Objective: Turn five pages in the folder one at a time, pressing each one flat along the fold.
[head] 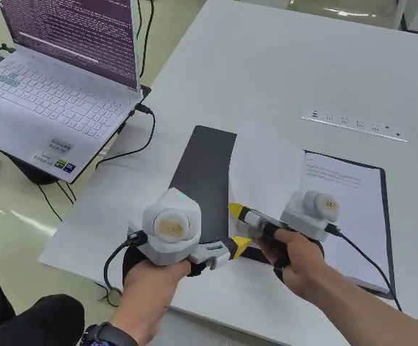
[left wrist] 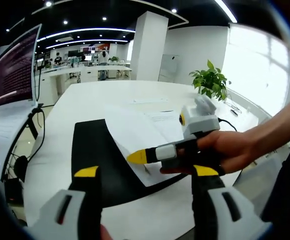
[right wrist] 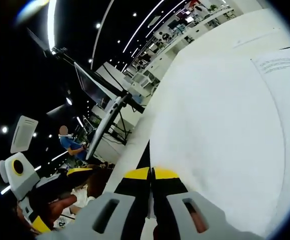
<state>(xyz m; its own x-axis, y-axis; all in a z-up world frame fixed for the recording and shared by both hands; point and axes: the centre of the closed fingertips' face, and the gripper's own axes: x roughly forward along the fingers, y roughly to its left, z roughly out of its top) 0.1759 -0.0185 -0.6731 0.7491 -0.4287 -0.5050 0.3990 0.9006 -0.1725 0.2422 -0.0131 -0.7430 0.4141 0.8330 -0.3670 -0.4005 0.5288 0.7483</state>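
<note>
Mid-frame, the right gripper [right wrist: 151, 175] pinches a page [head: 263, 173] half-turned over the folder [head: 202, 173], the left gripper [left wrist: 146, 171] gapes empty; pressing not yet done, earlier turns untellable.

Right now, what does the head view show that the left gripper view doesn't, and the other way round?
Head view adds the white laptop keyboard and a dark watch on the person's wrist. Left gripper view adds a green potted plant and a white square pillar. Both share the black folder, its lifted white paper page, and the right gripper shut on that page.
</note>
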